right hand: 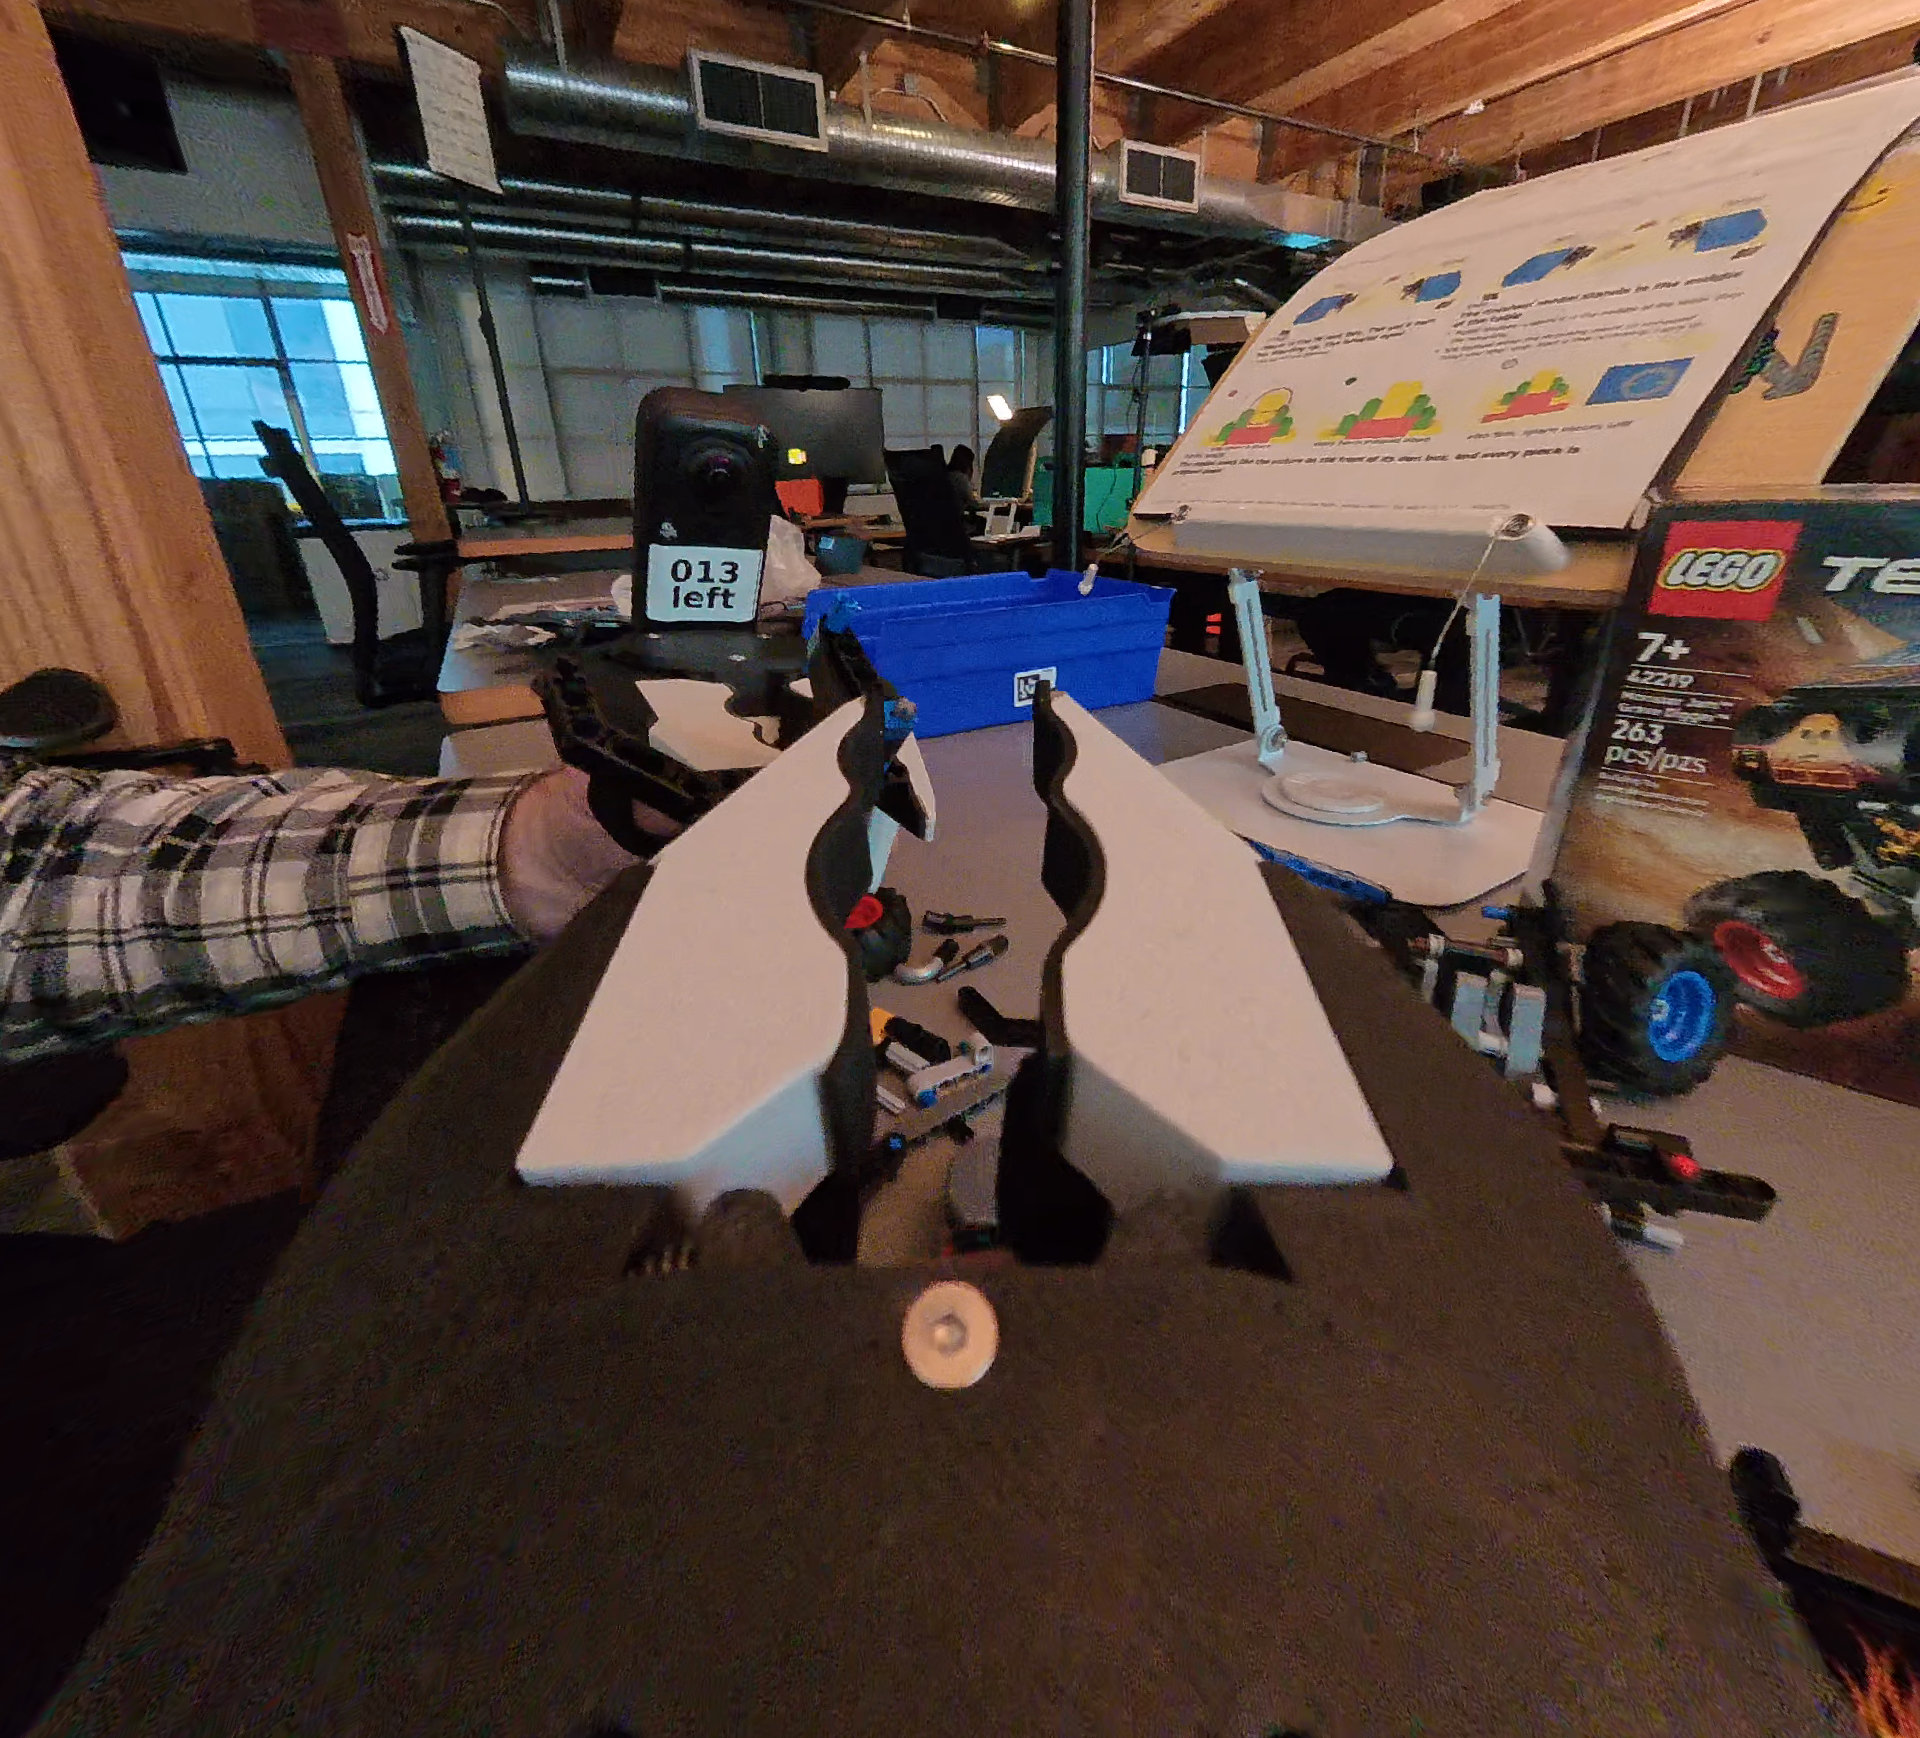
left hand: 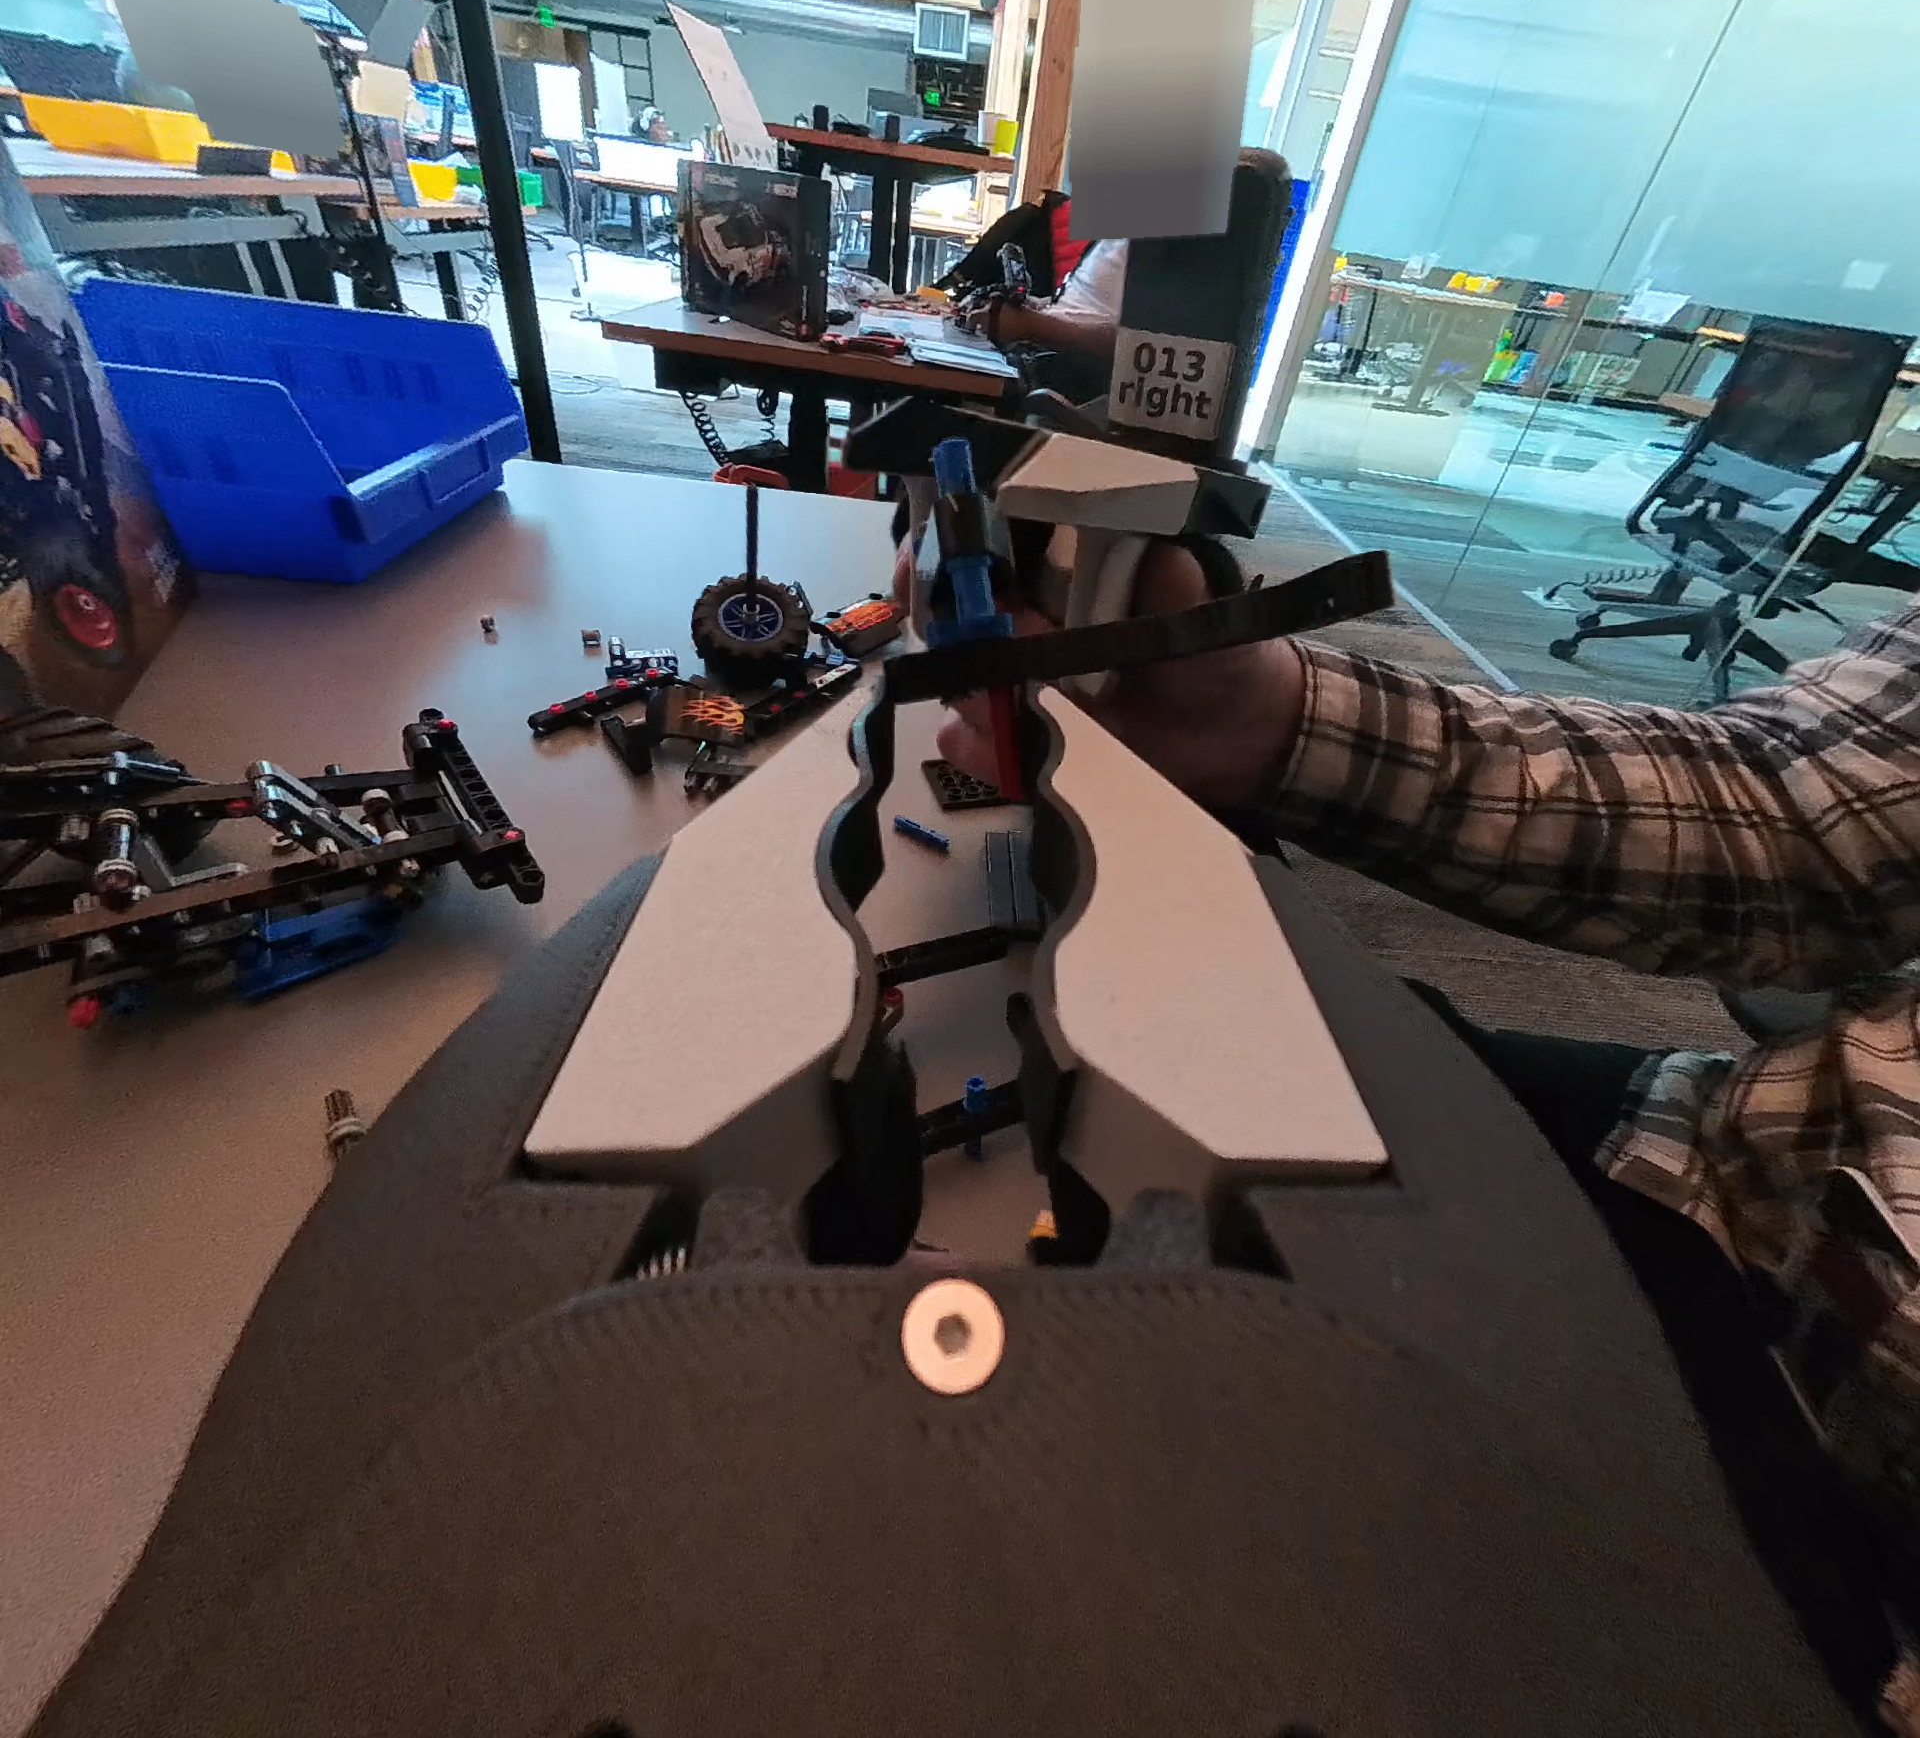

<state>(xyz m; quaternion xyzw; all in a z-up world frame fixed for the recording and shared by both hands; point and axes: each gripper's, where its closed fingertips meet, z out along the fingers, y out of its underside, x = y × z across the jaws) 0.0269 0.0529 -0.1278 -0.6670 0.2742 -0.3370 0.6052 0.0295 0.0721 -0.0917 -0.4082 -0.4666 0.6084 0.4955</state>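
Blue-and-black axle piece (left hand: 961,545) stands upright, long axis vertical, just past the tips of the left tool (left hand: 951,712) and beside the left fingertip of the right tool (right hand: 951,722). The right tool is nearer it. Both tools' jaws stand parted, and neither visibly clamps the piece. What holds it I cannot tell. Loose parts and a wheel (left hand: 748,618) lie on the bench (left hand: 312,701) to the left, and the bench edge runs close on the right.
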